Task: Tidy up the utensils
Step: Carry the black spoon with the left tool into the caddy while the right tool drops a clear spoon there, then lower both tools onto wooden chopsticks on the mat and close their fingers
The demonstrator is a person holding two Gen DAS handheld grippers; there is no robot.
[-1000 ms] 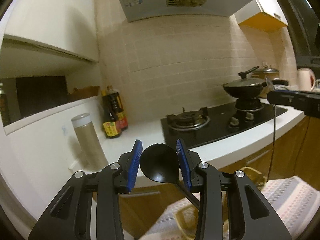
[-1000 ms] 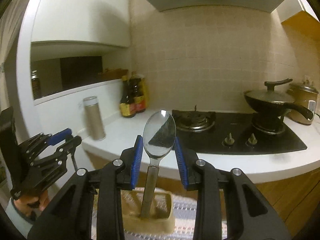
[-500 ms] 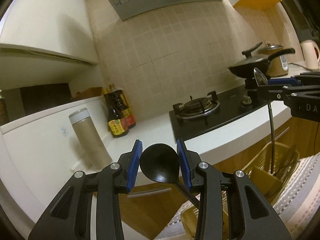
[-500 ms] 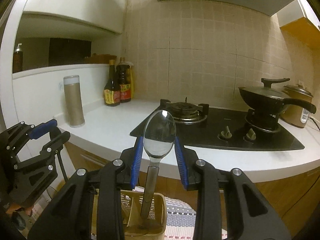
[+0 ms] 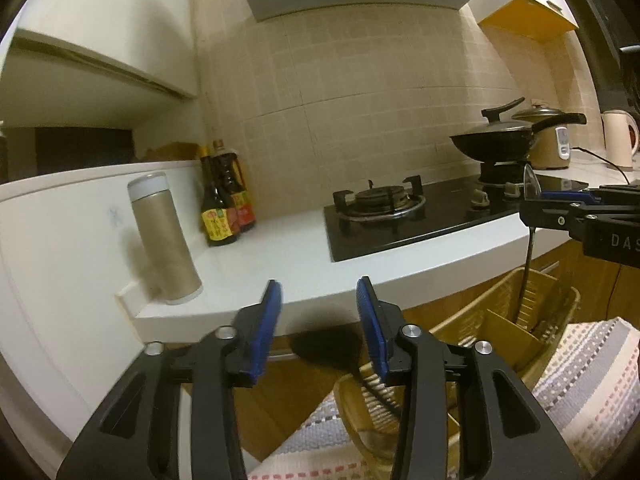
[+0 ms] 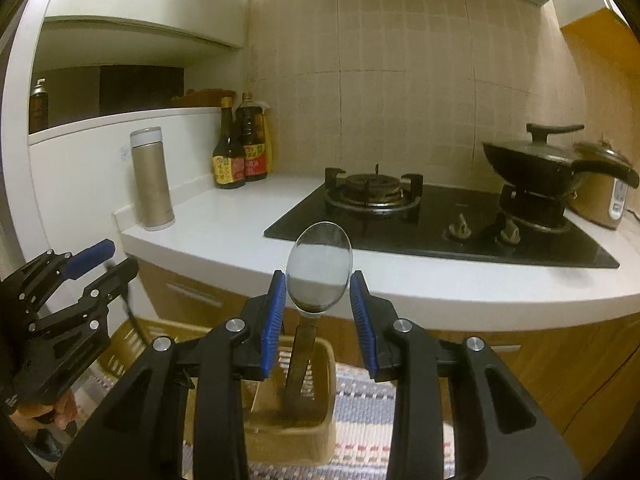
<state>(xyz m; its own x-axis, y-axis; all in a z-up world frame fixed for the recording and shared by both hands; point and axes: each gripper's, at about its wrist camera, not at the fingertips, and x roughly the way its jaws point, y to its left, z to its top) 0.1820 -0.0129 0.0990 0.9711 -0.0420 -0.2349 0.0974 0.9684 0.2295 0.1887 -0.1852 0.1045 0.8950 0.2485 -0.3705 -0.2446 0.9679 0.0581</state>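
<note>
the left gripper is standing with its jaws parted, having just been opening, and the black ladle is dropping out from between the blue pads, its bowl sitting low under them and its handle running down into the near end of the wicker utensil caddy; that utensil is looking as good as delivered. the right gripper is pinching the bowl of a steel spoon between narrow jaws, with the handle hanging down into a compartment of the same caddy, which is showing in the right wrist view as a tan box. by my reading the spoon is lined up but not yet let go, so releasing it is what is left; whether more utensils are waiting cannot be told. the caddy is resting on a striped woven cloth below the edge of a white kitchen counter. on the counter are standing a gold thermos flask, two sauce bottles and a black gas hob carrying a lidded wok, with beige wall tiles behind and an extractor hood overhead.
</note>
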